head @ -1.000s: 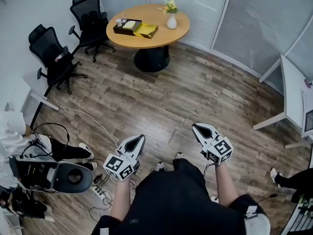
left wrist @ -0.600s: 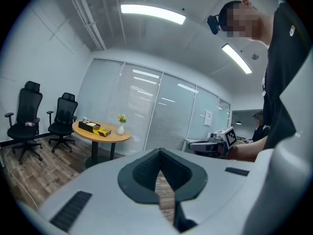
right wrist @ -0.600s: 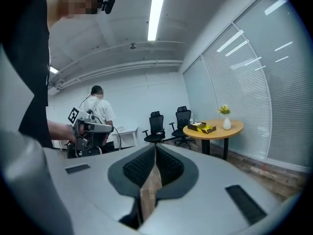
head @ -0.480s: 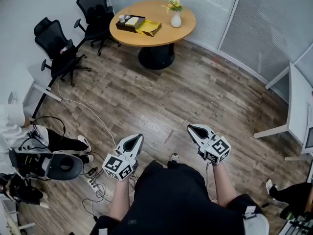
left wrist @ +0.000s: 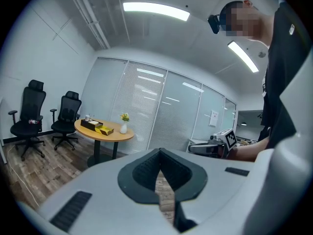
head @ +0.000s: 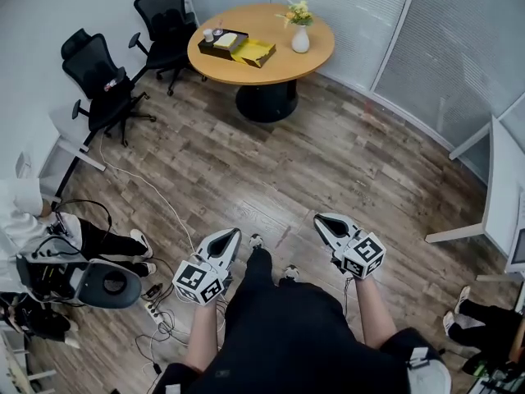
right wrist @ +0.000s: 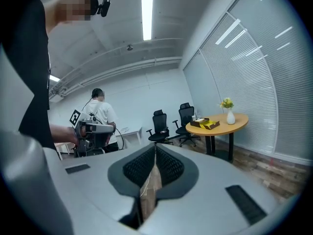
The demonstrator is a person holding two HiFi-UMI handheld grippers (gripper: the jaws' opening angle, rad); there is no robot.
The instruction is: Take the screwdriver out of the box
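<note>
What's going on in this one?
A person stands on the wood floor, well short of the round table, with a claw in each hand. The left claw and right claw are both shut and empty. The box lies on the table, far from both.

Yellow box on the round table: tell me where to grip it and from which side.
Take the yellow box by its near long edge, probably, coming from the round table's near side. It lies flat close to that rim, the dark box flanks its far-left side and the vase stands to its right. Finer detail is too small to tell.
</note>
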